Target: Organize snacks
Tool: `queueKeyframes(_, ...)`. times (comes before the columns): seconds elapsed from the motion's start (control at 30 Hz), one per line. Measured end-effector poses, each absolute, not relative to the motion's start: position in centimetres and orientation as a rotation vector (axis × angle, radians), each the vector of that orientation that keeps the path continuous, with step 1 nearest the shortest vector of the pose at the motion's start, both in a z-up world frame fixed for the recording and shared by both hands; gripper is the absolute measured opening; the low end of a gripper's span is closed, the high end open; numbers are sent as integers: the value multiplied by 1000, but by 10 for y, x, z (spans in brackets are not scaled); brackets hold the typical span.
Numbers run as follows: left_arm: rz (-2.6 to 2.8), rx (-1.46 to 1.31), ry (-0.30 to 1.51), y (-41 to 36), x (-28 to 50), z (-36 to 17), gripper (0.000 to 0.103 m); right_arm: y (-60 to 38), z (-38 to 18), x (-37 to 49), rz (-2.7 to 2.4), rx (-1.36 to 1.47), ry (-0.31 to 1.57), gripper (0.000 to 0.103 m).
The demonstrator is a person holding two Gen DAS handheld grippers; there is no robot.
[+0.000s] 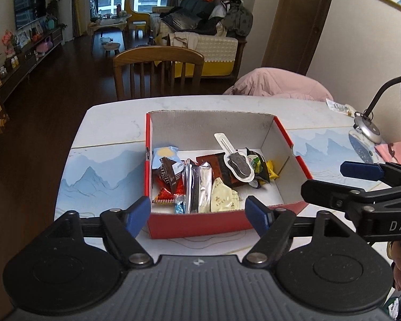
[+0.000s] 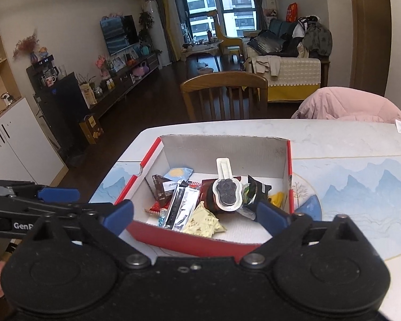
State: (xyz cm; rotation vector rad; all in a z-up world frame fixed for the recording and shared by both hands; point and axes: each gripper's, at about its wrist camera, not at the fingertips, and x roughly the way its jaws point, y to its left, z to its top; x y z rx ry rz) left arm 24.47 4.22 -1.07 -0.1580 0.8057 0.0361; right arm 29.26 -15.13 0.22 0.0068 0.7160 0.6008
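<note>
The left gripper (image 1: 199,215) has its blue-padded fingers (image 1: 137,214) spread wide and holds nothing; the near wall of the red cardboard box (image 1: 200,224) sits between them, just ahead of the tips. The right gripper (image 2: 197,215) is equally wide and empty, framing the same box (image 2: 189,242) from its near corner. Inside, beyond the fingertips, lies a loose heap of snacks: a silver foil bar (image 1: 199,187), a cream crinkled packet (image 1: 223,196), a glossy red wrapper (image 1: 168,194), a pale blue sachet (image 1: 164,156) and a dark paw-shaped lollipop (image 1: 239,165) in clear blister plastic, its flat white stick pointing away. The box stands on a marble-look table (image 1: 115,123) with a blue mountain-print mat (image 1: 93,179). Only the left view shows the metal desk lamp (image 1: 369,128) to the right; only the right view shows white cabinets (image 2: 16,144) to the left
</note>
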Motion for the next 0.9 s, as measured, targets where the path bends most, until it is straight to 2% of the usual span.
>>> queueKeyframes(0.23, 36, -185, 755, 43, 218, -5, 88, -162, 5, 277, 598, 45, 692, 103)
queueKeyframes(0.4, 30, -186, 749, 38, 205, -3, 90, -167, 6, 266, 596, 53, 665, 103)
queueKeyframes(0.43, 27, -195, 750, 38, 202, -3, 94, -167, 7, 264, 592, 53, 658, 103)
queueKeyframes(0.47, 19, -208, 750, 38, 200, -4, 102, -168, 7, 263, 591, 55, 650, 103)
queueKeyframes(0.9, 56, -205, 701, 30, 186, 4, 103, -179, 6, 253, 586, 81, 621, 103)
